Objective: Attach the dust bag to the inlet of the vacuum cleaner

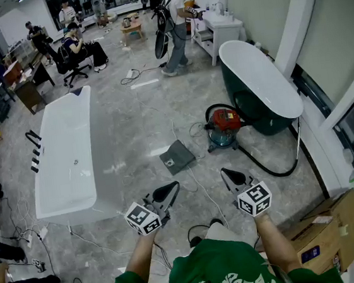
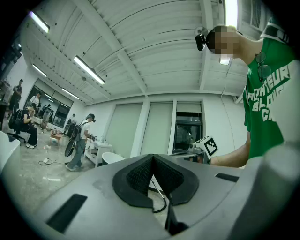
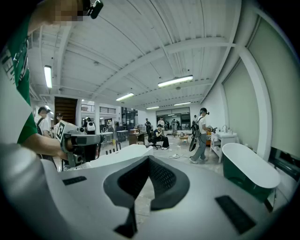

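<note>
Both tools are carried at waist level, ahead of the person's body and well clear of the work. From this, the task is judged to be at the approach stage, with nothing picked up yet.

**Gripper state**
- The left hand-held gripper (image 1: pixel 170 189) has its jaws closed tip to tip. The left gripper view shows only floor (image 1: pixel 130 121) and a thin cable through the slot below the tips, so it holds nothing.
- The right hand-held gripper (image 1: pixel 227 174) is likewise closed at the tips and empty.
- The jaw pads are black with a fine grid texture, set in smooth grey moulded bodies.

**Task items**
- The dust bag (image 1: pixel 177 157) lies flat on the floor ahead of the grippers. It is a thin grey square with a small pale mark near its middle.
- The vacuum cleaner (image 1: pixel 223 125) stands upright near the bag, to its right and close against a dark green bathtub (image 1: pixel 257 119). It is a round drum with a red top.
- A black hose (image 1: pixel 276 172) runs from the drum in a loose curve across the floor. The inlet itself cannot be made out.

**Surroundings**
- The floor is polished grey stone-pattern tile.
- A long white bathtub (image 1: pixel 65 163) with a smooth glossy shell stands to the left, well apart from the bag.

**Next move**
The bag lies flat, so one gripper probably needs to open and take an edge.
</note>
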Demonstrator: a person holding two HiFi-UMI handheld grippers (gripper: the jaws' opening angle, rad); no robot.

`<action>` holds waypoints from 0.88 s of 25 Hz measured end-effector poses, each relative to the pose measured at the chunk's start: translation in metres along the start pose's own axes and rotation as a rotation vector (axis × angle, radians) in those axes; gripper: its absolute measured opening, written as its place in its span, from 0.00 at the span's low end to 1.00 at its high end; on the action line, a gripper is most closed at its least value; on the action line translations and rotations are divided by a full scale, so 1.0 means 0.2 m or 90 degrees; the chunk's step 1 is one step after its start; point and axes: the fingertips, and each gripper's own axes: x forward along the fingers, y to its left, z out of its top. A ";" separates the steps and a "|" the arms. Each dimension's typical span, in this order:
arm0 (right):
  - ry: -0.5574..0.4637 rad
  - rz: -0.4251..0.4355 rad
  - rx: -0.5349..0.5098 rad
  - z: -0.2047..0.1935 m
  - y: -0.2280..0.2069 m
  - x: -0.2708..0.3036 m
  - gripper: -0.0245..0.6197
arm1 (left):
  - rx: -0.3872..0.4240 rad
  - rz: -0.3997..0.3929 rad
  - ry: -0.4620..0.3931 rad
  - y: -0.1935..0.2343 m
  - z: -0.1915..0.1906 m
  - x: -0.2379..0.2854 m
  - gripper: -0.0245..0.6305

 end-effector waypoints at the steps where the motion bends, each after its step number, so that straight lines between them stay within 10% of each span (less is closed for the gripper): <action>1: 0.002 0.000 -0.001 0.00 -0.02 0.02 0.05 | 0.001 0.002 0.002 0.02 0.00 0.01 0.04; 22: -0.011 0.036 -0.008 0.13 -0.76 1.00 0.05 | 0.045 0.081 0.073 1.08 0.03 0.55 0.04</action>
